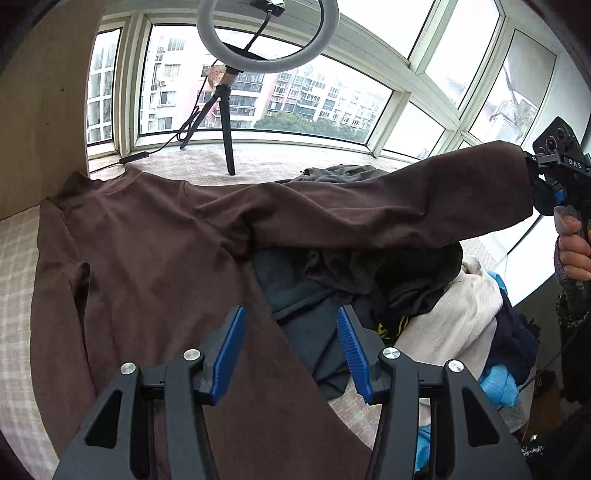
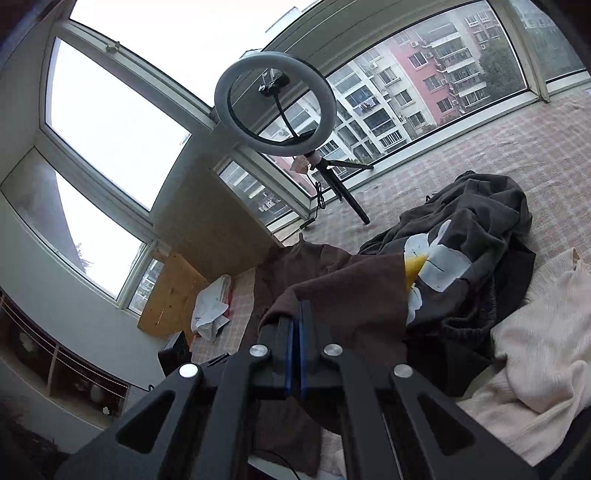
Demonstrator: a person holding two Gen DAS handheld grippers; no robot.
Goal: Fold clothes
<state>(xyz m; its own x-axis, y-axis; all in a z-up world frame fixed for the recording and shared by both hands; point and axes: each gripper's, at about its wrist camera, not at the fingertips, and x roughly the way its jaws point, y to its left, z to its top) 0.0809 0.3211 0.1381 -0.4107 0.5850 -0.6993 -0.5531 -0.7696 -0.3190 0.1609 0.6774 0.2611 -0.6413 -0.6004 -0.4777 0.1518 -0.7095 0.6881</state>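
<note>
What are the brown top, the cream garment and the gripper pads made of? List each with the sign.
Brown top: soft matte knit, probably cotton jersey; it drapes in fine creases from the right gripper.
Cream garment: thicker ribbed knit, seemingly a sweater; faint lines run along it.
Pads on the left gripper fingers: blue, ridged, likely rubber or plastic.

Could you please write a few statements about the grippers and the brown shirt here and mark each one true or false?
1. The right gripper is shut on the brown shirt's sleeve. True.
2. The left gripper is clamped on the shirt's hem. False: it is open, holding nothing.
3. The sleeve is lifted above the pile of clothes. True.
4. The ring light lies flat on the shirt. False: it stands on a tripod by the window.
</note>
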